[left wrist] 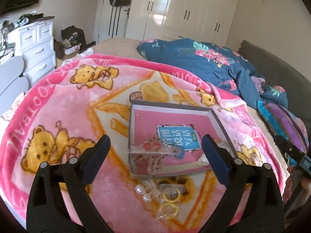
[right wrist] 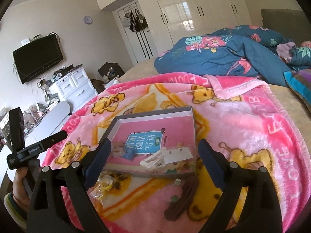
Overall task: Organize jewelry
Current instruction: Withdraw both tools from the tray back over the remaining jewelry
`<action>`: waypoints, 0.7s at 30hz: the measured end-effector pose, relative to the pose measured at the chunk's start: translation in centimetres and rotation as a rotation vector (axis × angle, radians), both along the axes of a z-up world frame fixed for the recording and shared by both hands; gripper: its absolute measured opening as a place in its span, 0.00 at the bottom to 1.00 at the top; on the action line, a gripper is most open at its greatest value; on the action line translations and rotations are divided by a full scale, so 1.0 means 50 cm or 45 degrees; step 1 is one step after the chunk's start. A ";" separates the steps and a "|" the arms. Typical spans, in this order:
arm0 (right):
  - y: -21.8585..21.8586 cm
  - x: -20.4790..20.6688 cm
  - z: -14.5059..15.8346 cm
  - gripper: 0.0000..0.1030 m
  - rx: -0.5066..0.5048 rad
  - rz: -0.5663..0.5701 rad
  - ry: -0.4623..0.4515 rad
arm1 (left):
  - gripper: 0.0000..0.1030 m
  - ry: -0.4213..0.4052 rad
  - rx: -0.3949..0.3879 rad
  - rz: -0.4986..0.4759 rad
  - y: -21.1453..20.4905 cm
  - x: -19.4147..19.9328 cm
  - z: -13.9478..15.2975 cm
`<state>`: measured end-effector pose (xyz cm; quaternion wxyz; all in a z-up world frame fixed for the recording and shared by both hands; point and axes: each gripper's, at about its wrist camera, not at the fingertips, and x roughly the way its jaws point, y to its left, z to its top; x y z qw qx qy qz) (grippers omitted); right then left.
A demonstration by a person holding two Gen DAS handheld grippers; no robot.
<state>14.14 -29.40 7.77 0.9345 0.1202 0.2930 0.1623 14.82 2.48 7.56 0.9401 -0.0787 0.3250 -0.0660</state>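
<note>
The shallow grey box (left wrist: 219, 120) on the bed's pink blanket (left wrist: 58, 101) held packeted jewelry (left wrist: 155, 151) and a white hair clip (right wrist: 155, 160). Yellow rings (left wrist: 169, 200) lay outside. Both the left gripper (left wrist: 155, 155) and right gripper (right wrist: 153, 155) were released, empty.

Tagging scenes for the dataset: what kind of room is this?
A home bedroom: a bed with a pink bear-print fleece blanket and rumpled blue floral duvet, glossy cream built-in wardrobes, and a white drawer chest.
</note>
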 end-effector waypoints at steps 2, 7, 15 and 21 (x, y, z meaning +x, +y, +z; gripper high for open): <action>0.001 -0.006 0.005 0.88 0.003 0.007 -0.006 | 0.89 -0.011 -0.007 0.008 0.004 -0.012 0.009; 0.006 -0.026 0.021 0.89 0.004 0.019 -0.031 | 0.91 -0.035 -0.005 0.017 0.009 -0.036 0.024; 0.011 -0.050 0.036 0.90 -0.005 0.039 -0.056 | 0.91 -0.041 -0.007 0.008 0.012 -0.066 0.033; 0.019 -0.071 0.035 0.90 -0.043 0.052 -0.069 | 0.91 -0.036 0.019 0.003 0.013 -0.093 0.029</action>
